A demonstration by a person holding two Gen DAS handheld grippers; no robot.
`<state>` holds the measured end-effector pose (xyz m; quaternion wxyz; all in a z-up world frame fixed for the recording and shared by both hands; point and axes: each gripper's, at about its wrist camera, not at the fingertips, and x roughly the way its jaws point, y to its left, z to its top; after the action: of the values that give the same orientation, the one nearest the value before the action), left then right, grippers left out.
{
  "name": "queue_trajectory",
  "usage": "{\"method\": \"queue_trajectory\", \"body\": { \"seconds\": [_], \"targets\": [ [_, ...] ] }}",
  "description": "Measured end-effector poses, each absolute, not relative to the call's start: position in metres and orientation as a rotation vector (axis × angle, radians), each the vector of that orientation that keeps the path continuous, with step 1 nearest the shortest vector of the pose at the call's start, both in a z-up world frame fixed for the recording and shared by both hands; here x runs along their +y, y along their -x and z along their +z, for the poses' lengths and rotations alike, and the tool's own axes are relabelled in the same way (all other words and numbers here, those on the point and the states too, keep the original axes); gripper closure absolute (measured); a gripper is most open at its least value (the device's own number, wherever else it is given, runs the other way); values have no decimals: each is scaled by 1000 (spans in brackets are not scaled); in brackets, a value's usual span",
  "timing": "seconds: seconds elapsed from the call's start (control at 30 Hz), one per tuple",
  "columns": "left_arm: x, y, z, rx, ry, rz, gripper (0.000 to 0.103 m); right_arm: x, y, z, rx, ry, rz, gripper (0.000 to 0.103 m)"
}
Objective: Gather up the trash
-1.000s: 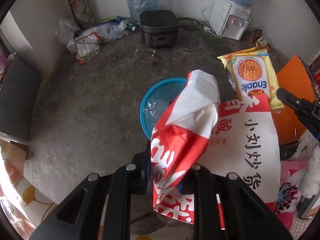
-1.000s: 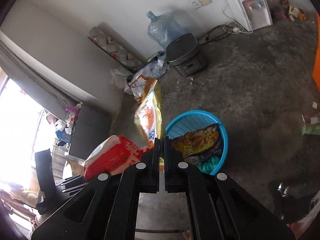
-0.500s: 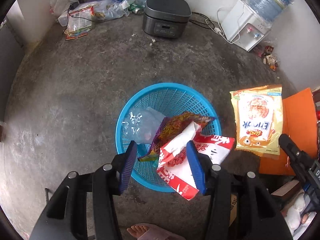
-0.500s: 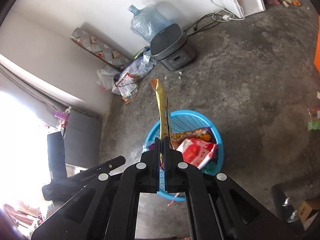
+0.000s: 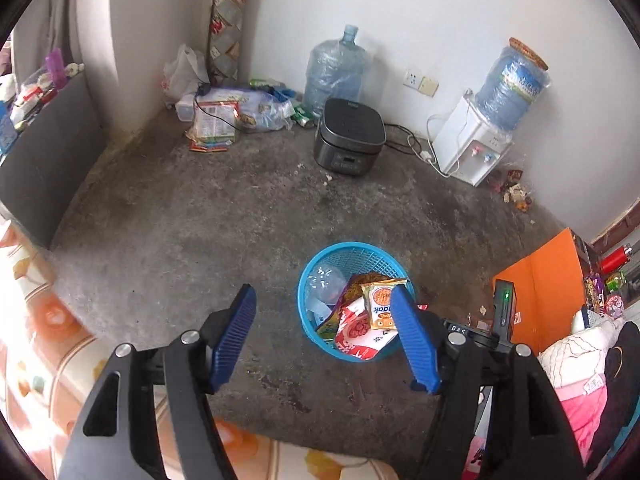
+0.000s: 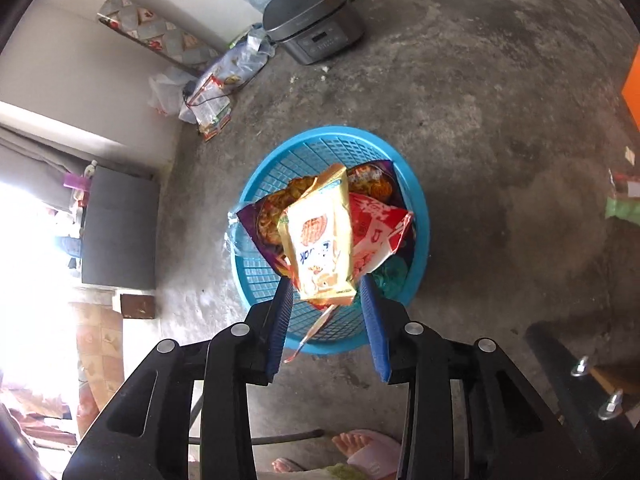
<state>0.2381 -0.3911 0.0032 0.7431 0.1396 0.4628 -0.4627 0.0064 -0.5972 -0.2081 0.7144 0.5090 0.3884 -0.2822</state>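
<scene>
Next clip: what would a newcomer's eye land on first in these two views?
The bright blue basket on the grey concrete floor, stuffed with wrappers. A yellow snack packet lies on top, just beyond the right gripper, whose opening jaws no longer touch it. Against the back wall stand a dark rice cooker and a water dispenser.

This is a lived-in room of a home, plainly kept. The floor is bare, stained grey concrete (image 5: 224,224) and the walls are white plaster. Against the far wall stand a dark grey electric rice cooker (image 5: 349,137), a white tabletop water dispenser (image 5: 472,148) with a blue bottle on top, and a spare clear-blue water jug (image 5: 338,72). A white wall socket (image 5: 420,82) sits between them. Plastic bags and food packets (image 5: 236,114) are heaped in the corner.
</scene>
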Motion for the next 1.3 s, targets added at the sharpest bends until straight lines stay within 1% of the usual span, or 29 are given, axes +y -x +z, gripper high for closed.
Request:
{"method": "queue_trajectory", "body": {
  "seconds": [0.03, 0.1, 0.13, 0.2, 0.27, 0.33, 0.43, 0.5, 0.53, 0.57, 0.6, 0.67, 0.77, 0.87, 0.93, 1.07, 1.3],
  "targets": [
    [-372, -235, 14, 994, -281, -999, 31, -594, -5, -199, 847, -1113, -620, 68],
    [-335, -227, 34, 947, -231, -948, 22, -588, -6, -178, 814, -1080, -601, 68],
    [-316, -221, 44, 923, -203, -915, 20, -584, -7, -165, 792, -1057, -591, 68],
    [-282, -205, 60, 878, -158, -826, 5, -574, -11, -136, 749, -991, -563, 68],
    [-248, -186, 74, 835, -94, -754, 6, -555, -15, -104, 713, -909, -521, 67],
    [-217, -168, 85, 810, -33, -706, 5, -529, -20, -72, 682, -808, -467, 63],
    [-178, -138, 95, 765, -8, -557, 5, -481, -21, -21, 612, -641, -380, 53],
    [-155, -116, 99, 721, -3, -483, 5, -449, -18, 9, 557, -533, -324, 40],
    [-145, -105, 100, 694, -10, -448, 5, -432, -16, 24, 522, -484, -296, 37],
    [-136, -94, 100, 658, -36, -397, 6, -415, -13, 39, 485, -433, -268, 29],
    [-130, -81, 97, 618, -71, -327, 5, -399, -11, 51, 449, -389, -247, 25],
    [-118, -58, 88, 555, -106, -222, 5, -371, -3, 72, 363, -329, -220, 7],
    [-101, -32, 66, 587, -69, -201, 5, -335, 7, 90, 273, -242, -217, 7],
    [-91, -21, 45, 667, -51, -243, 5, -315, 10, 97, 273, -184, -181, 7],
    [-87, -16, 39, 681, -57, -282, 5, -309, 12, 95, 286, -170, -181, 7],
    [-73, -9, 39, 661, -15, -275, 5, -305, 15, 81, 357, -158, -168, 7],
    [-73, -19, 24, 720, -24, -206, 6, -281, 30, 59, 500, -44, -236, 7]
  ]
}}
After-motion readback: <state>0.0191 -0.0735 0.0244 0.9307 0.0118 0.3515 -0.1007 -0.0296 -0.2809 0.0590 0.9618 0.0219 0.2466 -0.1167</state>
